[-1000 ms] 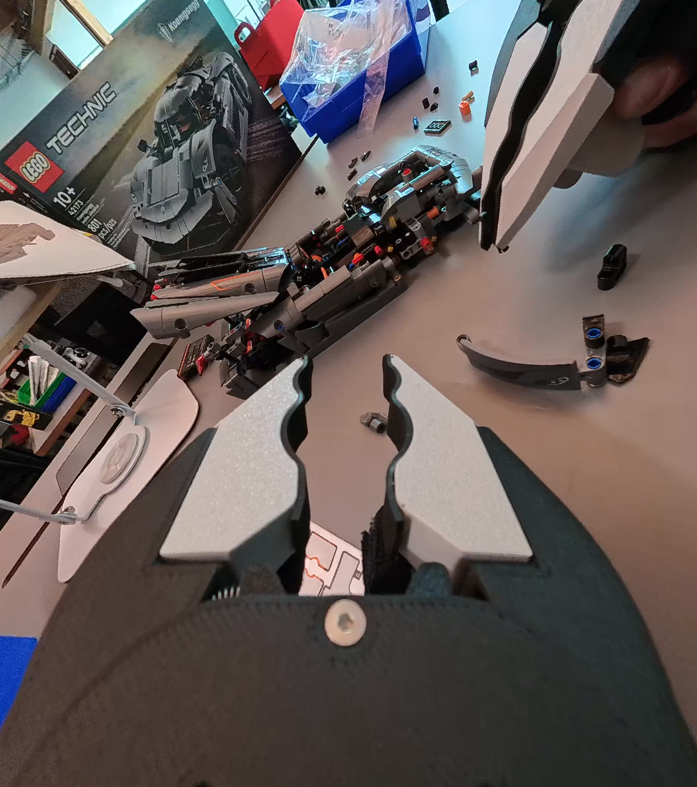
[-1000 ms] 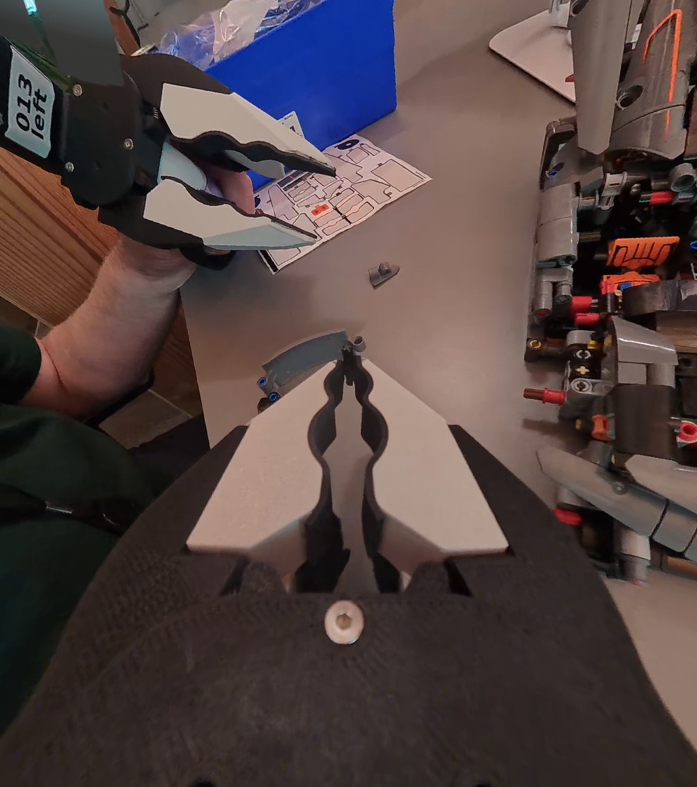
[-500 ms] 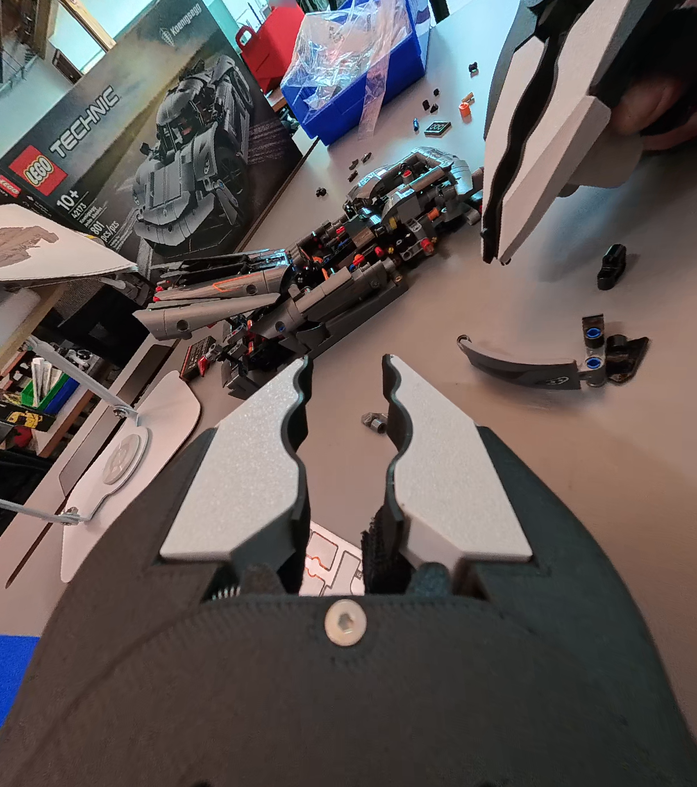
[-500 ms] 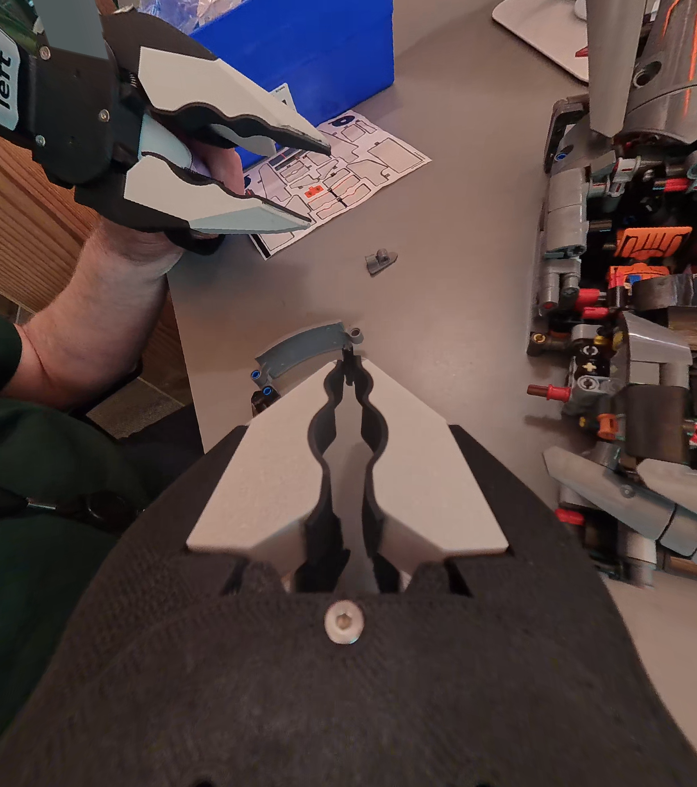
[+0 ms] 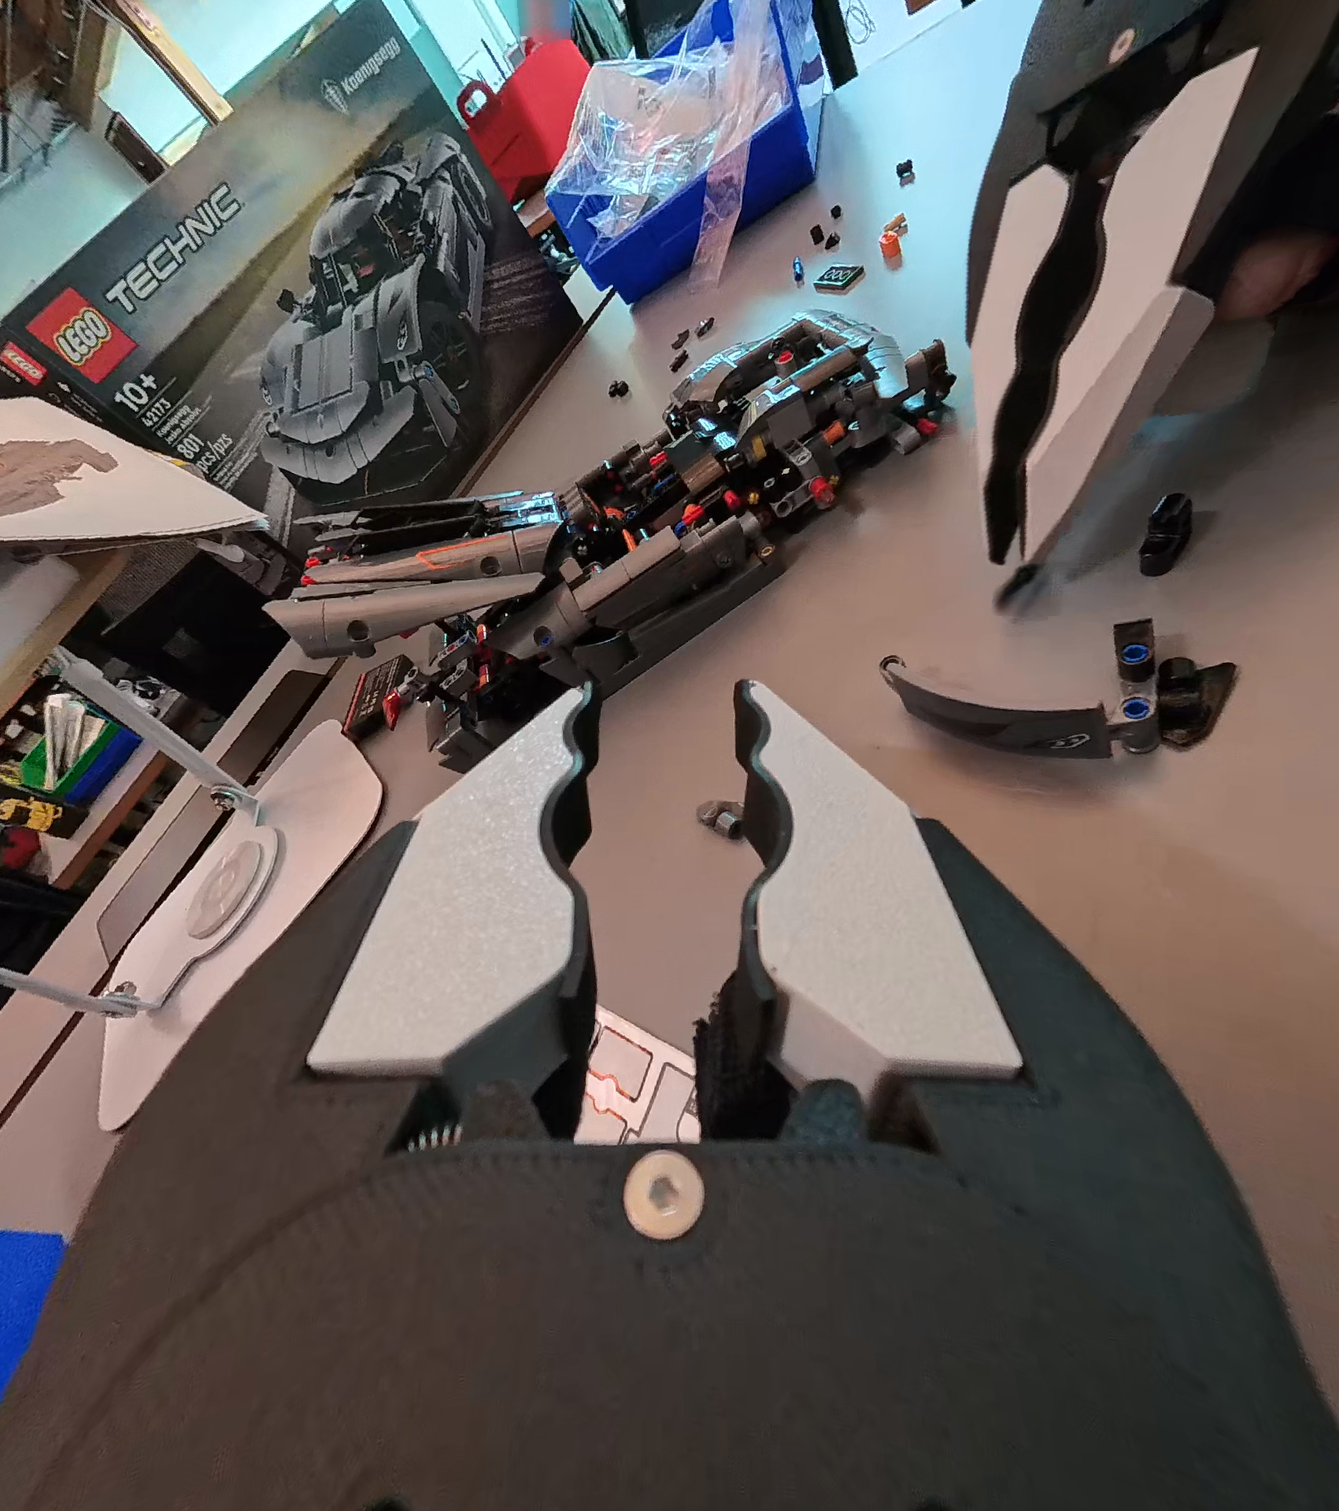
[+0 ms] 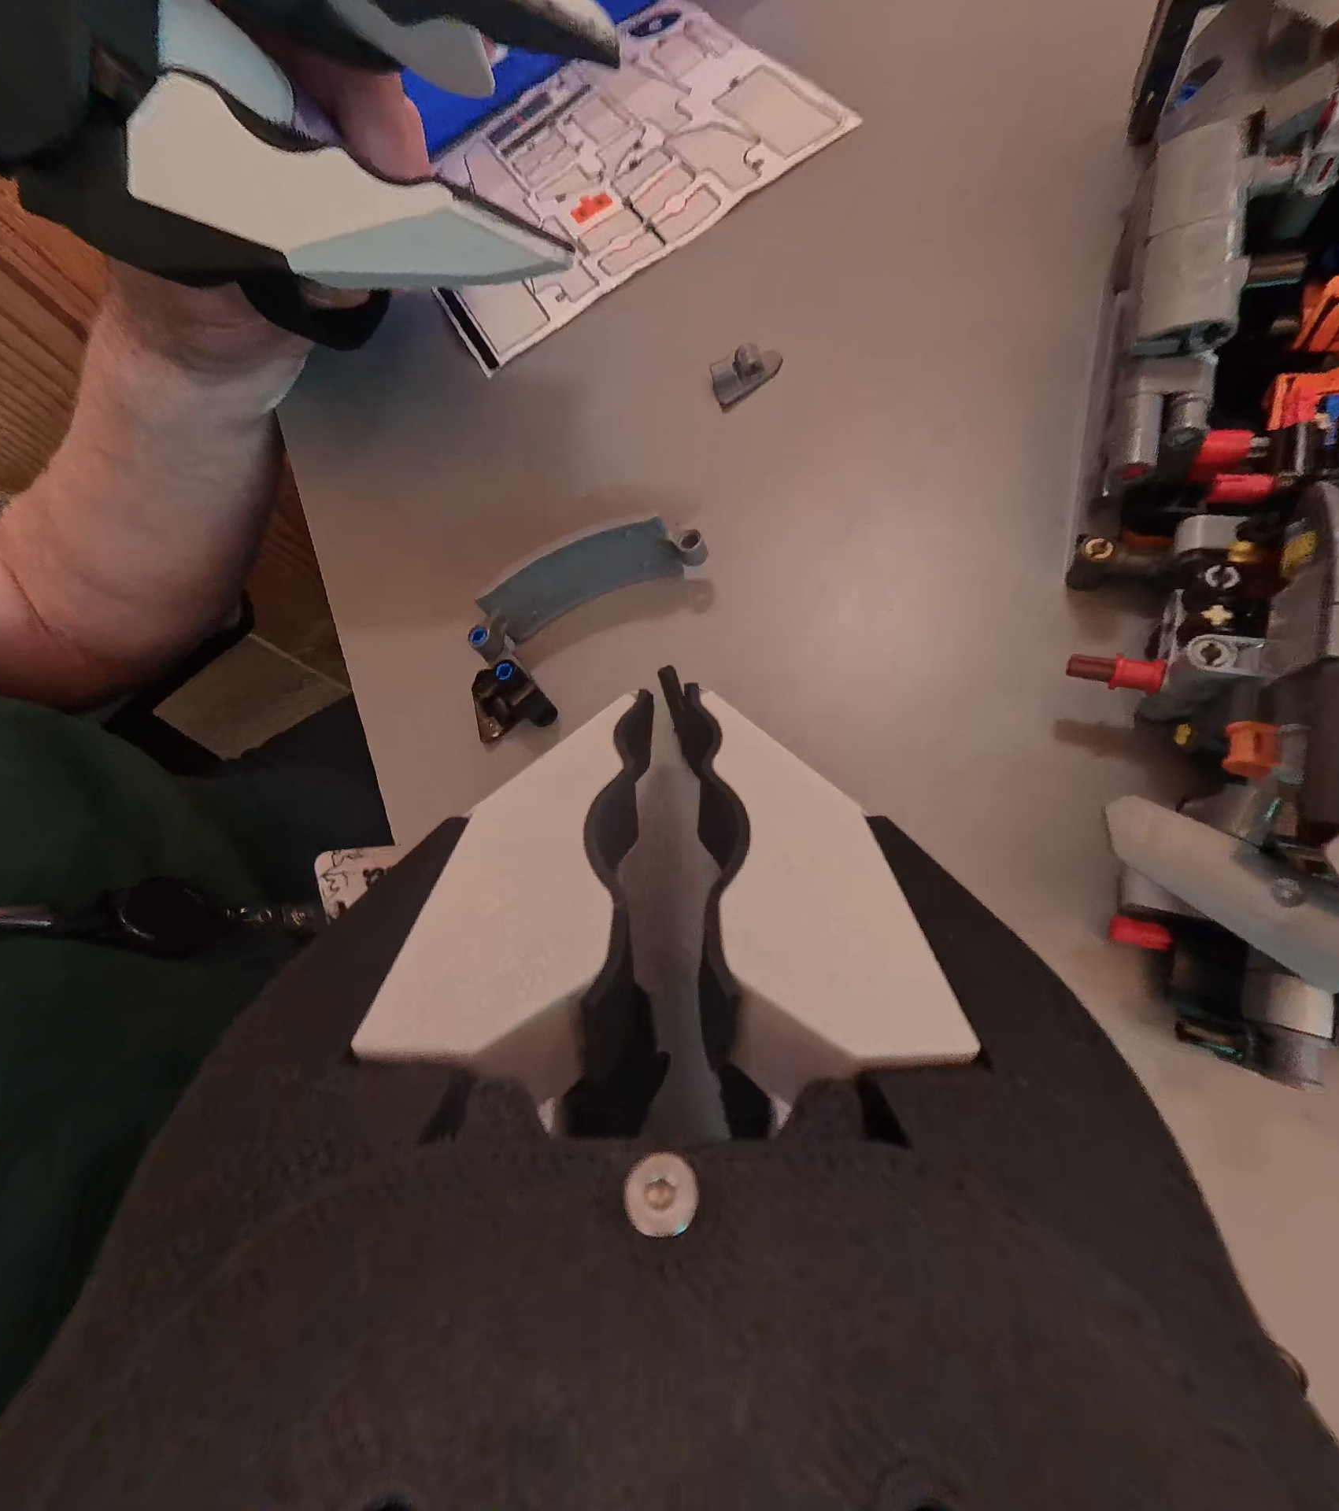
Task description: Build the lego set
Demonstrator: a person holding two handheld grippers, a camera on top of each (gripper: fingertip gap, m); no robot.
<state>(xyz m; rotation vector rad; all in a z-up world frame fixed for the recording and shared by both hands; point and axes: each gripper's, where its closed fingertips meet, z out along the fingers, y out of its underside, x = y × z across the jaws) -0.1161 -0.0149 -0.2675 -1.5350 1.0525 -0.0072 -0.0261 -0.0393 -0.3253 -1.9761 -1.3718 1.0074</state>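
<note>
Black pin [image 6: 670, 685] — pinched at right gripper [image 6: 667, 695] tips — left gripper [image 5: 662, 719] fingers spread.

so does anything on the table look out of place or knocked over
Nothing looks spilled or damaged. The part-built car lies tipped on its side, its underside workings exposed. Loose pieces lie scattered: a curved grey panel and a small grey piece. The right hand-held gripper pinches a small black piece.

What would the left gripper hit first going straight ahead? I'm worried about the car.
Probably the small grey piece lying on the table just past the left gripper; the car model sits farther on, though depth is unclear.
</note>
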